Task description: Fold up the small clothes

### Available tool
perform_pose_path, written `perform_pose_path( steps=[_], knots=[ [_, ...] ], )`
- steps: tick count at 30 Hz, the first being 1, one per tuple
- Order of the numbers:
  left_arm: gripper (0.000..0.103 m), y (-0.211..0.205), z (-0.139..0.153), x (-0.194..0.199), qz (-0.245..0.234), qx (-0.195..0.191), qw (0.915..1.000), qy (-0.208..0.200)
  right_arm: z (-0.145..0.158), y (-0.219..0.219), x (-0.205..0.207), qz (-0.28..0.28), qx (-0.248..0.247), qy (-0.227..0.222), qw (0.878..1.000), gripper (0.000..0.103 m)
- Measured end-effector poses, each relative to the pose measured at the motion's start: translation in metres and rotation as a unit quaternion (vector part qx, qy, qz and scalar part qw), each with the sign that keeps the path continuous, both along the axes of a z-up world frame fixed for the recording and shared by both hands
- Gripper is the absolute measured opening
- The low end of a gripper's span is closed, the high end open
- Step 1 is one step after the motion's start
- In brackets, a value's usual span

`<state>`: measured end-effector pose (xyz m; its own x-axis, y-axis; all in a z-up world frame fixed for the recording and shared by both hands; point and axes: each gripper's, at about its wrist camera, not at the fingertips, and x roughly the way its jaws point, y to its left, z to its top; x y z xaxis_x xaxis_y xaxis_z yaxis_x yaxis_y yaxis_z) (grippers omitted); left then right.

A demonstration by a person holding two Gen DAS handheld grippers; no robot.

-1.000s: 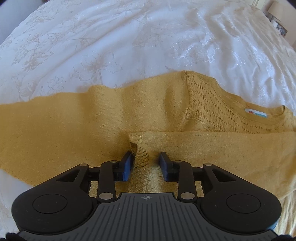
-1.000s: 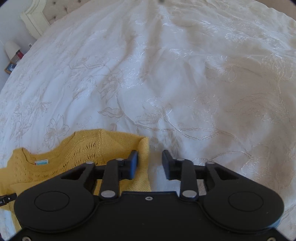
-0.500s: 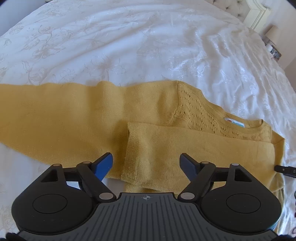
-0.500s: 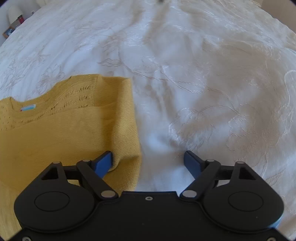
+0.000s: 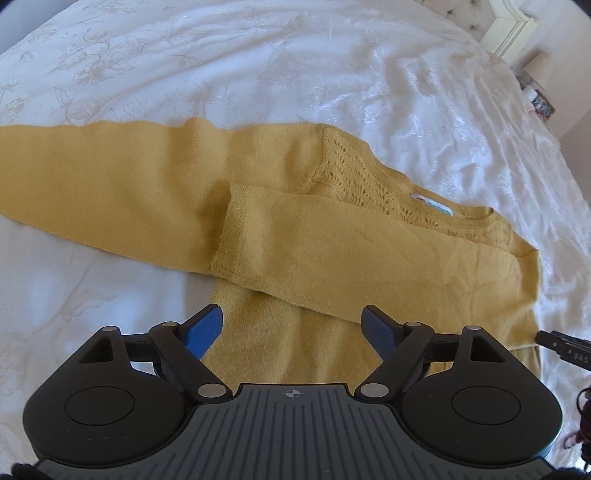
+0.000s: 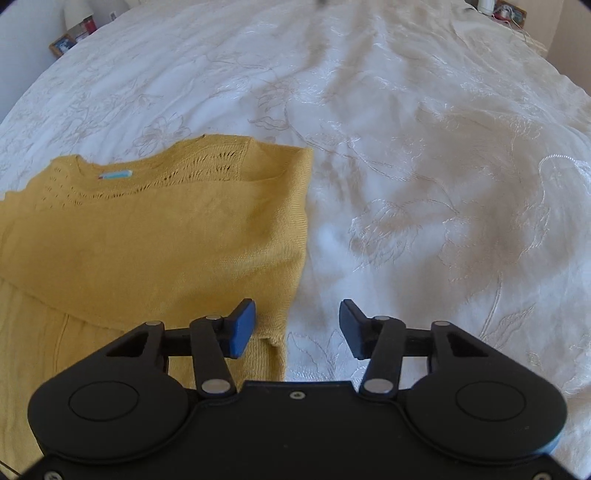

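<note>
A mustard-yellow knit sweater (image 5: 295,236) lies flat on the white bed. One sleeve (image 5: 351,258) is folded across its body, cuff toward the left. The other sleeve (image 5: 92,177) stretches out to the left. My left gripper (image 5: 293,328) is open and empty, hovering above the sweater's lower body. In the right wrist view the sweater (image 6: 155,236) fills the left half, with its folded right edge running down the middle. My right gripper (image 6: 297,326) is open and empty over that edge, its left finger above the knit and its right finger above the bedspread.
The white embroidered bedspread (image 6: 424,166) surrounds the sweater on all sides. A cream headboard (image 5: 506,29) and a nightstand with small items (image 5: 539,99) stand at the far right. Another nightstand with a picture frame (image 6: 64,42) shows at the far left.
Both grippers opened and let go of the sweater, then pulled back and up. The folded sleeve now lies flat across the body. The right gripper's jaws narrowed a little since half a second ago.
</note>
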<state>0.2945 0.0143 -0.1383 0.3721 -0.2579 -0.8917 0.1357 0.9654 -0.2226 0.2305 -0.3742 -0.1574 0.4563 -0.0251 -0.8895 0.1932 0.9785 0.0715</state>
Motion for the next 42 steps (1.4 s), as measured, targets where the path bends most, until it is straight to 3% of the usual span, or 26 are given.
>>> perform_pose_path(
  steps=[10, 13, 16, 20, 24, 29, 34, 41, 42],
  knots=[
    [0.082, -0.029, 0.006, -0.030, -0.003, -0.004, 1.0000, 0.000, -0.015, 0.015, 0.001, 0.085, -0.049, 0.007, 0.995, 0.061],
    [0.082, -0.035, 0.008, -0.038, 0.000, -0.002, 1.0000, 0.003, -0.023, 0.013, 0.001, 0.071, -0.112, 0.010, 0.991, 0.063],
    [0.083, -0.039, 0.011, -0.046, 0.011, -0.005, 0.9999, 0.000, -0.024, -0.010, -0.004, 0.002, -0.067, 0.025, 0.997, 0.065],
    [0.083, -0.044, 0.012, -0.058, 0.020, 0.000, 0.9998, 0.002, -0.016, -0.019, -0.017, -0.006, -0.023, 0.035, 0.999, 0.066],
    [0.083, -0.050, 0.016, -0.070, 0.031, 0.002, 0.9995, 0.000, 0.005, -0.033, -0.023, -0.023, 0.039, -0.022, 0.999, 0.070],
    [0.083, -0.055, 0.022, -0.084, 0.041, 0.007, 0.9991, -0.006, -0.001, -0.040, 0.016, -0.021, 0.044, -0.035, 0.998, 0.071],
    [0.083, -0.055, 0.028, -0.094, 0.053, 0.011, 0.9985, -0.009, -0.032, -0.041, 0.051, -0.005, 0.011, 0.008, 1.000, 0.077],
    [0.095, -0.044, 0.032, -0.097, 0.061, 0.015, 0.9977, -0.026, -0.024, -0.055, 0.047, -0.036, 0.012, -0.004, 0.999, 0.087],
    [0.096, -0.041, 0.032, -0.095, 0.062, 0.018, 0.9975, -0.028, -0.020, -0.055, 0.041, -0.039, 0.019, -0.011, 0.999, 0.092]
  ],
)
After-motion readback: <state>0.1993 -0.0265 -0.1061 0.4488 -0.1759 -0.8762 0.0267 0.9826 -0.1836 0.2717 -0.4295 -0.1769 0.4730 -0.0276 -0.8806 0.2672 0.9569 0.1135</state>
